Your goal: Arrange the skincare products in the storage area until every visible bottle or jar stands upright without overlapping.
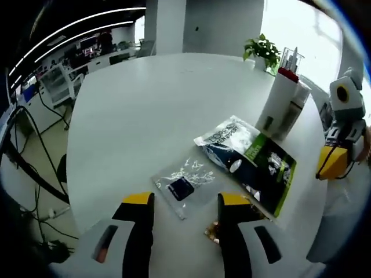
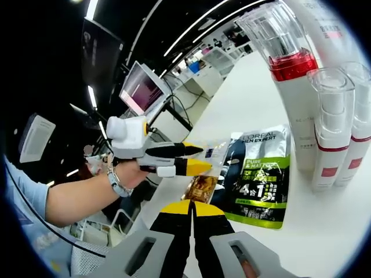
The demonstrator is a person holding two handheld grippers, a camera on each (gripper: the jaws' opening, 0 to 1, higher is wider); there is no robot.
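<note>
1. Jaws of the left gripper are spread wide apart over the white table, holding nothing.
2. Just past them lies a clear plastic bag with a dark square inside, flat on the table.
3. Next to it lies a flat dark and green packet.
4. Behind the packet stand tall white bottles with red bands, all upright and close together.
5. Jaws of the right gripper are pressed together, with nothing between them.
6. A small brown wrapper lies just past its tips.
7. A green plant sits far back.
</note>
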